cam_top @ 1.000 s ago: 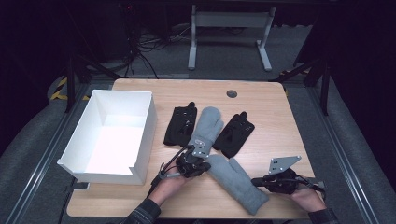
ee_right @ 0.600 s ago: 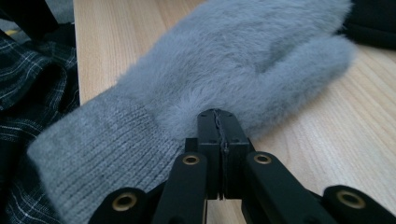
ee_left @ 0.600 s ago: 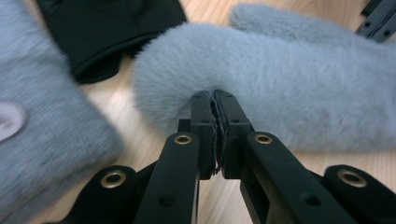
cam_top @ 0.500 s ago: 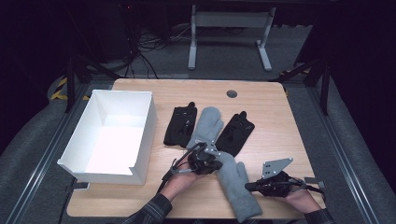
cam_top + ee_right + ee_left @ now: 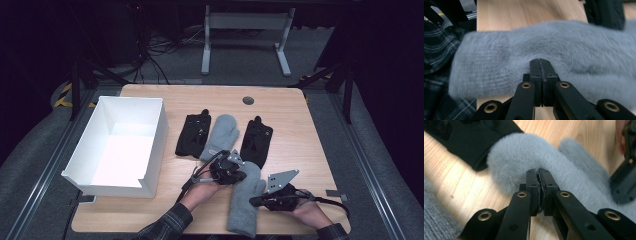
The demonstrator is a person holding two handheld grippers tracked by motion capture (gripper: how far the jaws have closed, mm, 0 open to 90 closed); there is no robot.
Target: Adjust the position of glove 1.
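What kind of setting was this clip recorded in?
Probably a lab or studio recording bay: a wooden table stands alone in a dark room, with loose cables on the grey floor and a metal stand behind it.

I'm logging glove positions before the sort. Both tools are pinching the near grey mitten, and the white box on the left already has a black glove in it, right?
Not quite. The white box holds nothing; the high view shows its bare floor. Both black gloves lie on the table either side of the far grey mitten. The rest stands: the left tool and right tool are each closed against the near grey mitten.
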